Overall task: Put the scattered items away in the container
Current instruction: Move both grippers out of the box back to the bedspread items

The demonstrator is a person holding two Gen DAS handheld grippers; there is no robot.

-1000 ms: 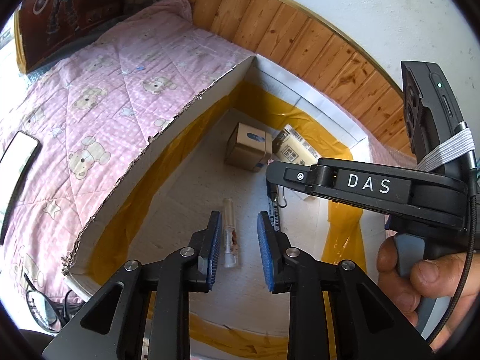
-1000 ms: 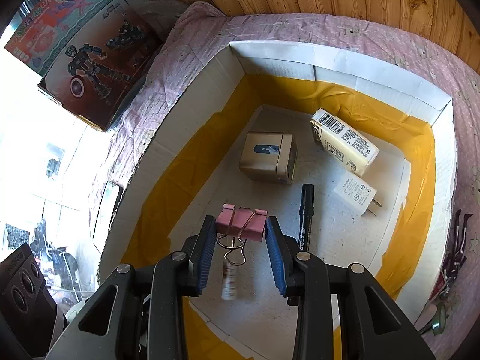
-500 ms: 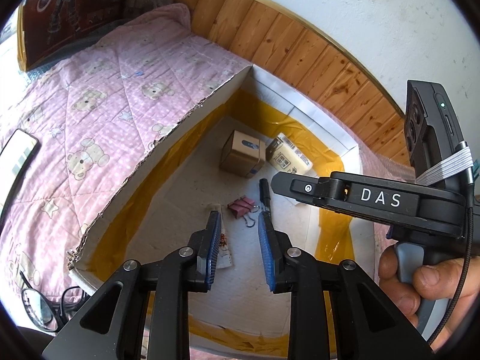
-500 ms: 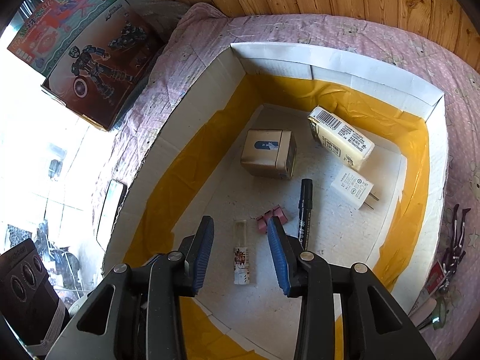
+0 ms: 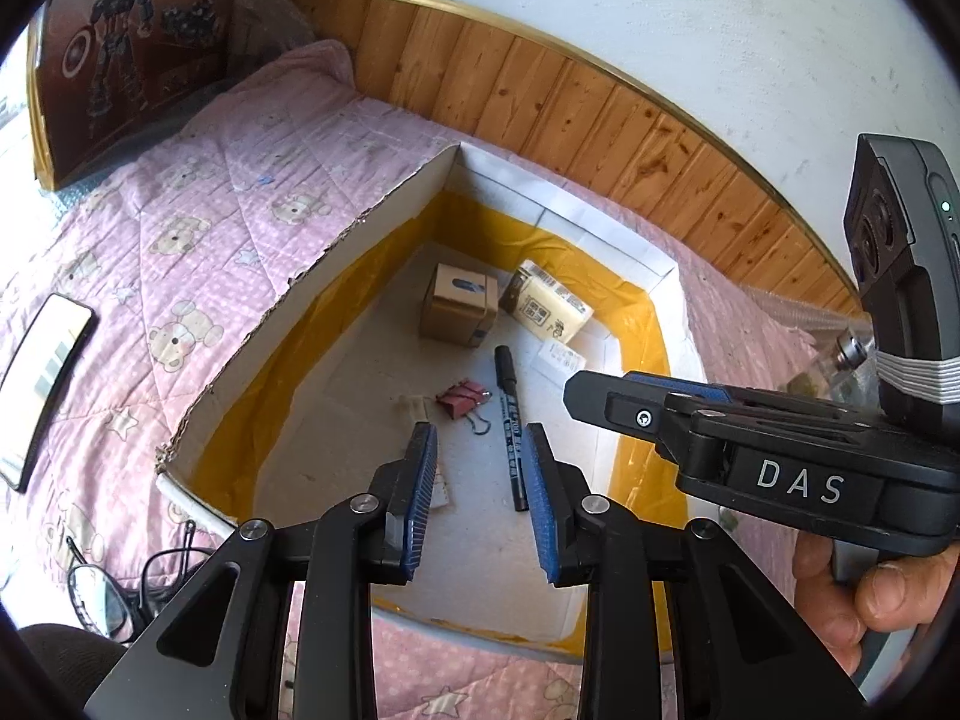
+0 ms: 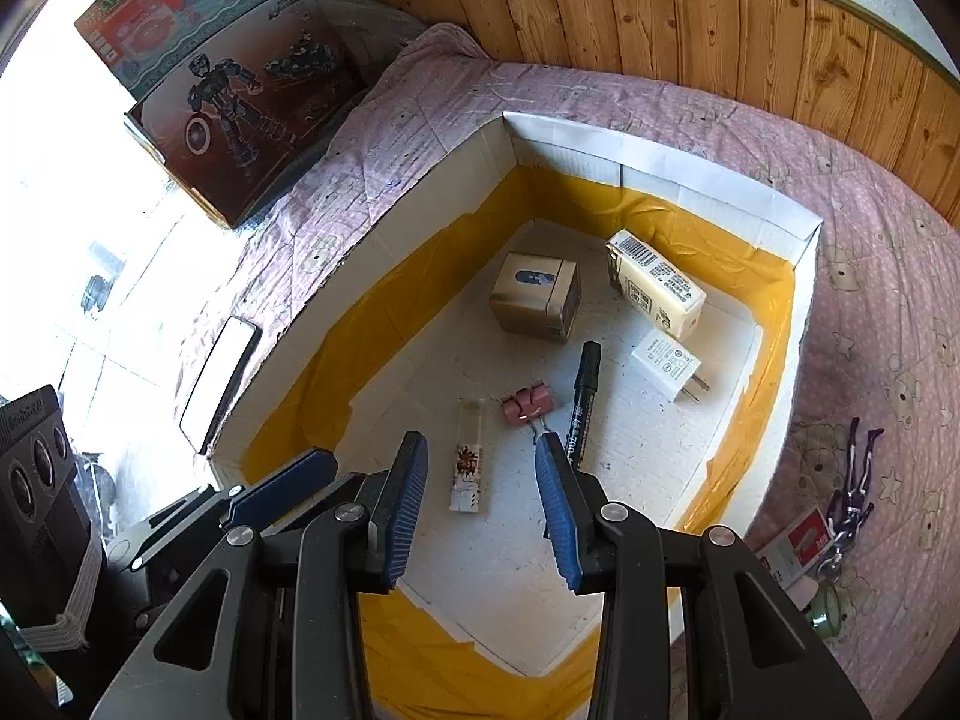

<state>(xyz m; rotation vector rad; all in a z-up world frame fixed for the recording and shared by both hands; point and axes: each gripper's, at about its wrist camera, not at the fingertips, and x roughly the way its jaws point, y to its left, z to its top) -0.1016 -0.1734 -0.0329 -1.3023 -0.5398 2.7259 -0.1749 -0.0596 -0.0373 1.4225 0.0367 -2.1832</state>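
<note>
Released, the pink binder clip (image 6: pixel 527 402) now lies in the box (image 6: pixel 660 162) just ahead of the empty, part-open right gripper (image 6: pixel 483 492); left gripper (image 5: pixel 480 480) opening, empty. More items wait outside.

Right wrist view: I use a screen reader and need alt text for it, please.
An open, empty right claw hangs above a white box lined with yellow tape on a pink quilt. Inside lie a brown carton, cream packet, white charger, black marker, pink binder clip and small tube.
</note>
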